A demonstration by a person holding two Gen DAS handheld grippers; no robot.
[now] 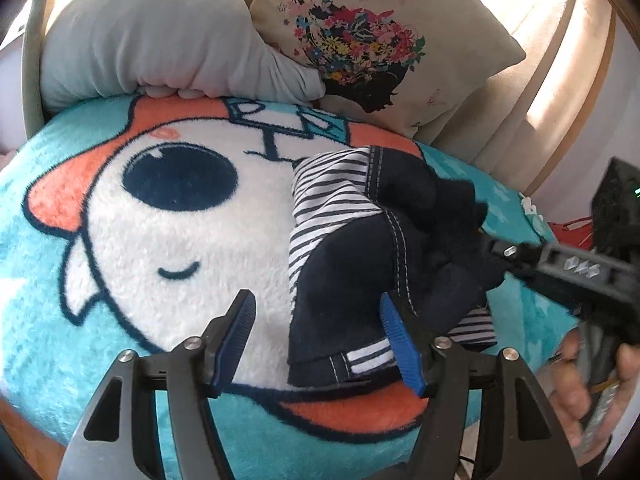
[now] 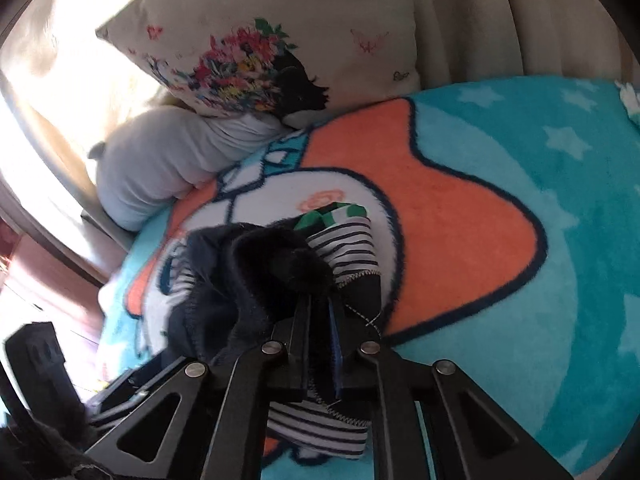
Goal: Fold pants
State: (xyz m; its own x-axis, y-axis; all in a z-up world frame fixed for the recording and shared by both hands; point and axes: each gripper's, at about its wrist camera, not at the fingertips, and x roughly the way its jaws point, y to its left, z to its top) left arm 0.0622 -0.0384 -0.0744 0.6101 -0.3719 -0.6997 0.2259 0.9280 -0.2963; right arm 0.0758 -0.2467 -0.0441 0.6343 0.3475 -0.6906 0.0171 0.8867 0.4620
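A small pair of dark navy pants (image 1: 352, 276) with a black-and-white striped lining lies bunched on a plush blanket (image 1: 80, 320), turquoise with a large cartoon face in white and orange. The blanket covers a bed or sofa; which one cannot be told. The pants sit on the white and orange part of the face, right of the blanket's middle in the left wrist view, away from the far edge where a grey pillow (image 1: 152, 40) and a cream floral pillow (image 1: 380, 40) lean.

The step in hand appears to be a fold in progress: one end of the pants is lifted and carried over the rest.

The right hand-held gripper (image 2: 320, 320) is closed tight on a fold of the navy fabric, with striped lining hanging below its jaws. In the left wrist view it comes in from the right, and the cloth rises toward it.

The left hand-held gripper (image 1: 320, 336) is spread wide and holds nothing. It hovers over the near edge of the pants; its right finger (image 1: 400, 344) sits over the navy cloth near the striped cuff, its left finger over bare blanket.

The next move likely calls for the left hand-held gripper to pin or pinch the near edge while the right lays its end down evenly and smooths the bunched middle.
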